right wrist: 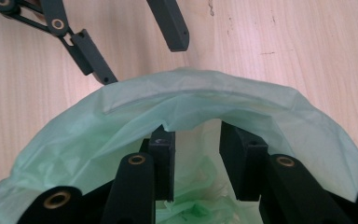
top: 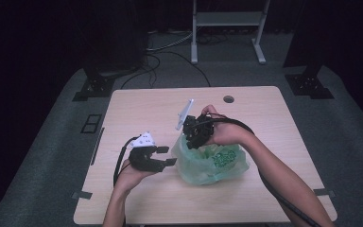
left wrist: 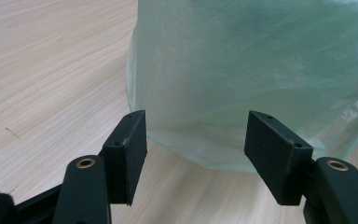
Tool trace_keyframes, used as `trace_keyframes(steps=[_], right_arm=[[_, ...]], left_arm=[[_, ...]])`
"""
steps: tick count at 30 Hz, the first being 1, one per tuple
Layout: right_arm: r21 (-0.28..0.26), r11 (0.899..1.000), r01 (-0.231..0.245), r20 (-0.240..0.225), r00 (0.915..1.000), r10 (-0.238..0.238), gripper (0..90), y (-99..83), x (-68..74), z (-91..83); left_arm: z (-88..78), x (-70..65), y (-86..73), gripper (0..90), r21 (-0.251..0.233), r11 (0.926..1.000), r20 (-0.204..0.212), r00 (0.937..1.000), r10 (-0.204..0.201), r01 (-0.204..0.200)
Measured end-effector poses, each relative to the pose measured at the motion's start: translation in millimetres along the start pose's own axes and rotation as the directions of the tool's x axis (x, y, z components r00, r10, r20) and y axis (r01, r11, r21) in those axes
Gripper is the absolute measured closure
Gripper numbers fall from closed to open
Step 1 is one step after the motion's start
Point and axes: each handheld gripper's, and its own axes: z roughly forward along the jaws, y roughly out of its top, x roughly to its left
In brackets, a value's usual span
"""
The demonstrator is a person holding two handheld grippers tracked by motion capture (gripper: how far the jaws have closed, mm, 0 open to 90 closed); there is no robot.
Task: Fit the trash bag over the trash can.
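A pale green see-through plastic bag (top: 212, 163) stands on the wooden table (top: 146, 104), with dark green bits (top: 224, 159) inside it. My left gripper (top: 168, 156) sits low at the bag's left side, open, its jaws pointing at the bag's wall (left wrist: 261, 56) without touching it. In the left gripper view the left gripper (left wrist: 196, 140) has bare table between its jaws. My right gripper (top: 191, 139) hangs over the bag's mouth, pointing down. In the right gripper view the right gripper (right wrist: 196, 158) is open, its jaw tips behind the bag's rim (right wrist: 191, 98), with the left gripper (right wrist: 142, 60) beyond.
A round cable hole (top: 228, 99) lies near the table's far edge. Behind the table stand a white metal frame (top: 229, 19) and black stand bases at the left (top: 99, 80) and right (top: 309, 80), with cables on the grey floor.
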Motion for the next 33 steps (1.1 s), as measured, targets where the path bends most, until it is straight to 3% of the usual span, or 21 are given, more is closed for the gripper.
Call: trace_keyframes(steps=[5,13,21,25,33], right_arm=[[-0.018,1.0,-0.004,-0.006,1.0,0.004,66.4,-12.0,5.4,-14.5],[-0.045,0.999,0.028,-0.026,0.9992,-0.03,64.7,-44.9,34.7,-34.7],[-0.09,0.995,0.031,-0.022,0.9992,-0.034,63.9,-57.5,49.6,-44.4],[-0.077,0.997,0.027,-0.009,0.9996,-0.028,64.6,-57.5,45.1,-42.7],[-0.031,0.998,-0.063,0.024,0.9977,0.064,66.8,-61.3,2.0,-30.3]], left_arm=[[-2.0,0.1,-0.4,37.8,-0.009,0.9999,-0.005,1.0,-0.004,0.004],[-2.1,-0.8,0.2,37.2,-0.006,1.0,-0.003,1.0,-0.005,0.005],[-1.6,-1.4,0.4,36.9,-0.007,1.0,-0.003,1.0,-0.002,0.002],[-0.9,-3.0,1.2,36.8,-0.01,0.9999,0.002,1.0,-0.001,0.001],[0.4,-2.4,1.4,36.2,-0.01,0.9999,0.009,1.0,0.001,-0.001]])
